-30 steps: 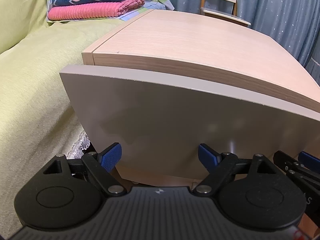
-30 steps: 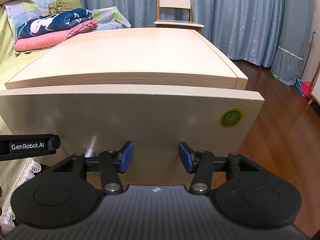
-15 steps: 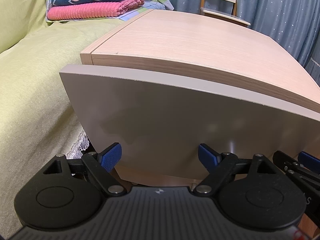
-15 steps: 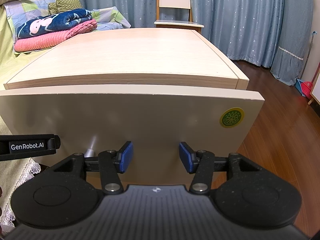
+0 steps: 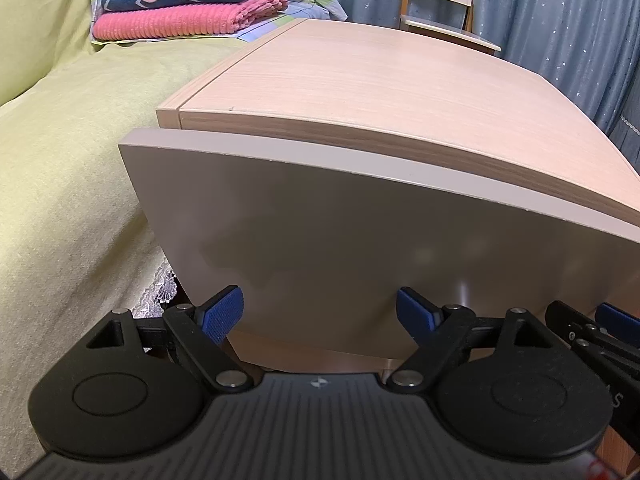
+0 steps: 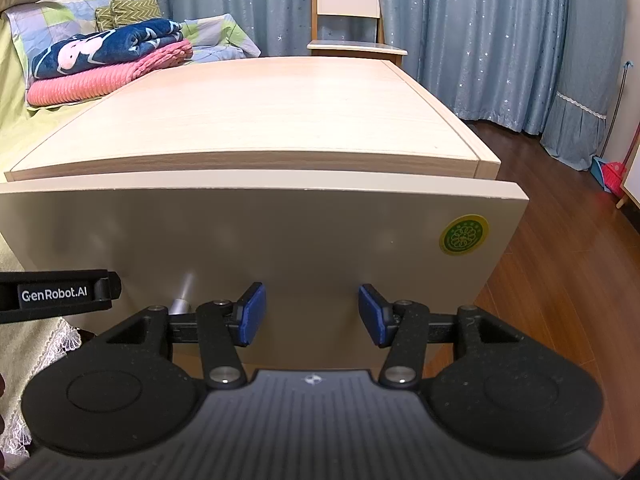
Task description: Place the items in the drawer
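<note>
Presently: drawer point(image 6: 256, 240) front shut; left gripper point(image 5: 319, 309) and right gripper point(image 6: 311, 312) both spread, empty; pull evenly from lower edge

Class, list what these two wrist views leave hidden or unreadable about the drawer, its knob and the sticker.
- Drawer front: its panel hides the inside in both views; contents unknown.
- Metal knob: right wrist view shows only its tip behind the right gripper; the left gripper view shows none.
- Green sticker: print too small to read.
- Cabinet below the drawer: blocked by both gripper bodies.
</note>
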Available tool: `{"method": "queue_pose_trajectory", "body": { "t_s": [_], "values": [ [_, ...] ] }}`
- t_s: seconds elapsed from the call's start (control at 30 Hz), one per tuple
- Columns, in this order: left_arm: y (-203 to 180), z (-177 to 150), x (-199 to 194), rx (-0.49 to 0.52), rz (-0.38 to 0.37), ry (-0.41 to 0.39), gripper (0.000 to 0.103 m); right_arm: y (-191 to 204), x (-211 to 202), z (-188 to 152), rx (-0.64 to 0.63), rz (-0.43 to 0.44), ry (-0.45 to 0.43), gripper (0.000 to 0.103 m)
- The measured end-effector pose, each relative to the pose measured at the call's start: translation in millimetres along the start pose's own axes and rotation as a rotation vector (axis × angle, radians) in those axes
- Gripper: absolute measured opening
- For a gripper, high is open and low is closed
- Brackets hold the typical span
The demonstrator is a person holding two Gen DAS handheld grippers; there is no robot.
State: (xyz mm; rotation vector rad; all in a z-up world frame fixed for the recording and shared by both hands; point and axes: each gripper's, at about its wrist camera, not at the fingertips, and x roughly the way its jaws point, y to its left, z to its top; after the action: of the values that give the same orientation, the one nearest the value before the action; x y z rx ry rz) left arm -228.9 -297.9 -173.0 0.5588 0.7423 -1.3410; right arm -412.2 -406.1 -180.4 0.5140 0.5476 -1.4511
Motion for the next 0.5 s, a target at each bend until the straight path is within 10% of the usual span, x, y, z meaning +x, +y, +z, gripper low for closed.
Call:
{"method": "queue_pose_trajectory", "body": {
  "t_s": [0.5],
  "values": [
    [-2.0, 2.8, 3.1, -0.008, -0.002, 0.001, 0.085, -0.8, 2.4, 2.3, 0.0, -0.004, -0.005, 0.047]
  ]
}}
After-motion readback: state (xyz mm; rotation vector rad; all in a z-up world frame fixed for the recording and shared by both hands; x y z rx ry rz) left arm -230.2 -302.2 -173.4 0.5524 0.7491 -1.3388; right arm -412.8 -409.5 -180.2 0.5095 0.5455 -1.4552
